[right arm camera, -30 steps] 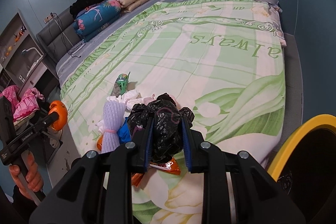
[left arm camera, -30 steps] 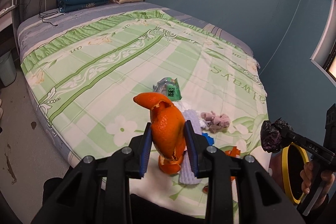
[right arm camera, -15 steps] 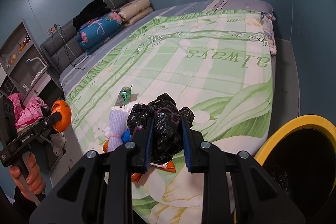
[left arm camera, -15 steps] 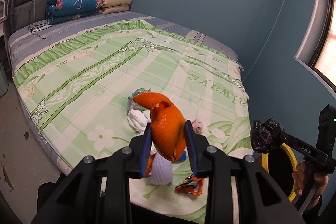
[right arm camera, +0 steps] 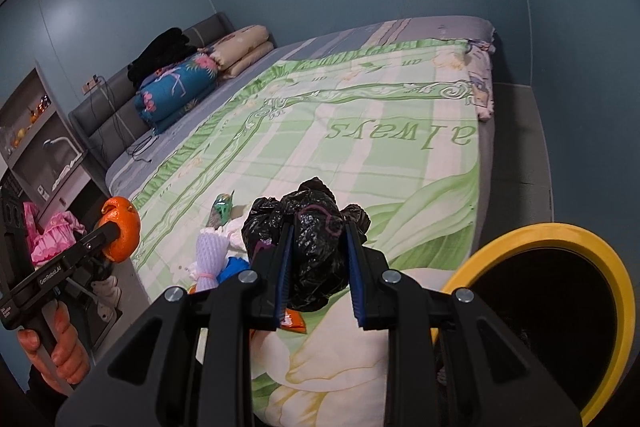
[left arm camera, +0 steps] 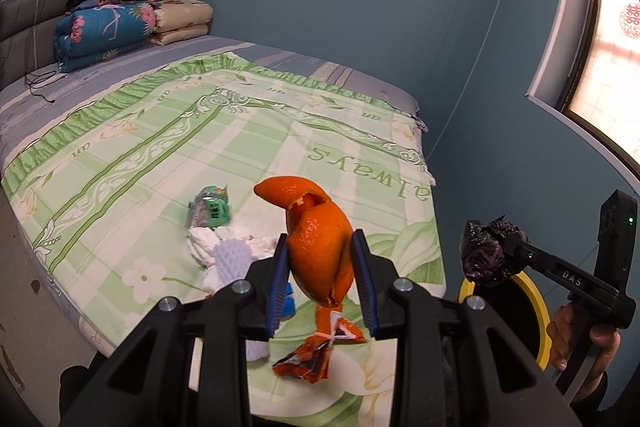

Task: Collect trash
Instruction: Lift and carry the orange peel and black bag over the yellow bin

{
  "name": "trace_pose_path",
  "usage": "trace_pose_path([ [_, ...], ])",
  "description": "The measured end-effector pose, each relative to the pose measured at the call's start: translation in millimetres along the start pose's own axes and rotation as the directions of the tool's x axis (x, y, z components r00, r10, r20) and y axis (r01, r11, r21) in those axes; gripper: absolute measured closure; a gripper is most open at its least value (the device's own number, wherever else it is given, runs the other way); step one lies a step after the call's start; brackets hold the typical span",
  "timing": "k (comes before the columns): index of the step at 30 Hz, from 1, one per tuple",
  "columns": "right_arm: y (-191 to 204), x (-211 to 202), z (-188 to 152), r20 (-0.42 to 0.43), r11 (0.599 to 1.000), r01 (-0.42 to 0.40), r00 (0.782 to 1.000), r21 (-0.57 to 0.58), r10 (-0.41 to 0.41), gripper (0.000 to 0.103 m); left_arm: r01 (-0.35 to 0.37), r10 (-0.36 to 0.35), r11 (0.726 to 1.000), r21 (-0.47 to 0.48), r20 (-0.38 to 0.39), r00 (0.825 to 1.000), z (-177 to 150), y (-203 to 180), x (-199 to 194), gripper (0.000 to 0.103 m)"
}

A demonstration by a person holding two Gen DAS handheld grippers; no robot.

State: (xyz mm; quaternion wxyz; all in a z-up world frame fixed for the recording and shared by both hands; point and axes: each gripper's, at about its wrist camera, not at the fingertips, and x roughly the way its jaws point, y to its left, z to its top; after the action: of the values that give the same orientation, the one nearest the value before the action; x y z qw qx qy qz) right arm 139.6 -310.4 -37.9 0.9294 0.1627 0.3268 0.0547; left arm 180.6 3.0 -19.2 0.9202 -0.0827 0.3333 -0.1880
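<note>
Orange peel is clamped in the left gripper, a crumpled black bag in the right gripper.

We see blue walls, a bed with a grey headboard, and a lit window at right.

- We see the far and middle bed surface bare; a gripper could pass freely there.
- Near edge cluttered: green packet, white tissue, purple foam net, orange wrapper close together.
- Folded quilts block the headboard end.
- Yellow-rimmed bin stands just beside the bed's near corner, mouth unobstructed.
- Floor strip between bed and wall open.
</note>
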Motion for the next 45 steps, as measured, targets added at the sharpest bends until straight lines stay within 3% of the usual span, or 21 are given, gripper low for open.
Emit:
trace_pose_path([
  [21, -62, -50, 0, 0.088, 0.986, 0.099, 0.990, 0.131, -0.111, 0.079, 0.157, -0.152, 0.980, 0.123, -0.049, 0.987, 0, -99, 23, 0.074],
  [31, -89, -75, -3, 0.123, 0.972, 0.155, 0.976, 0.179, -0.178, 0.079, 0.253, -0.236, 0.955, 0.154, -0.118, 0.965, -8, -141, 43, 0.074],
  [45, -122, -91, -9, 0.124, 0.948, 0.200, 0.964, 0.248, -0.236, 0.079, 0.343, -0.300, 0.919, 0.195, -0.219, 0.928, -27, -188, 68, 0.074],
])
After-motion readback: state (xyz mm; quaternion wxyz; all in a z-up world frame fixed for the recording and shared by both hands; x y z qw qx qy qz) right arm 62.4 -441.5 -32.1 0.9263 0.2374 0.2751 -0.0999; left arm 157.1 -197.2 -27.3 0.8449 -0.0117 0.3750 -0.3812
